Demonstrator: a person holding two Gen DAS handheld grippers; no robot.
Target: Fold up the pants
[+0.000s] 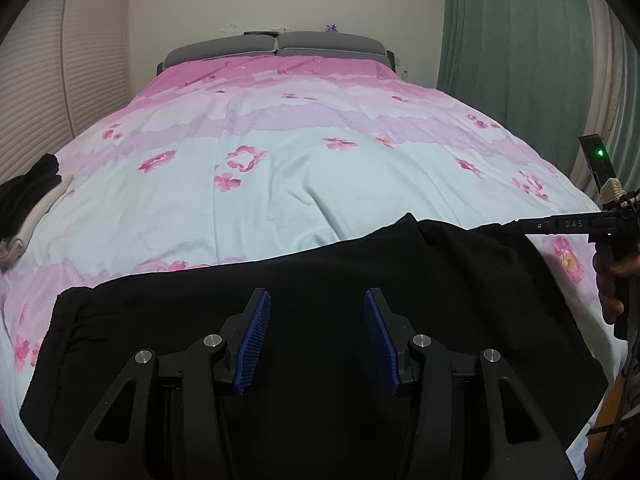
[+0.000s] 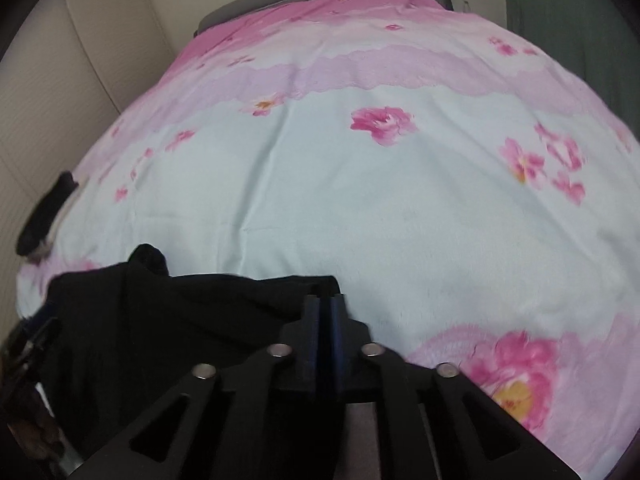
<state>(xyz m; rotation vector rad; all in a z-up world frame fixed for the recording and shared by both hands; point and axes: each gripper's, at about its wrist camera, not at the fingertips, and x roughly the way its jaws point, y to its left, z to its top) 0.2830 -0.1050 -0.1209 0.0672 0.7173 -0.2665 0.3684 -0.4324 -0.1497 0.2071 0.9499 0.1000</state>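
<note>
Black pants (image 1: 320, 276) lie spread flat across the near end of a bed with a pink and pale blue flowered cover (image 1: 320, 168). My left gripper (image 1: 317, 296) hovers over the middle of the pants, open, with nothing between its blue pads. My right gripper (image 2: 325, 300) is at the pants' (image 2: 160, 320) far right corner, its blue pads nearly together on the fabric's edge. In the left wrist view the right gripper (image 1: 520, 224) reaches in from the right, held by a hand (image 1: 612, 280).
A pile of folded dark and light clothes (image 1: 28, 200) sits at the bed's left edge, also visible as the dark clothes pile (image 2: 44, 212). Grey pillows (image 1: 276, 46) lie at the head of the bed. A green curtain (image 1: 520, 60) hangs on the right, a slatted wall on the left.
</note>
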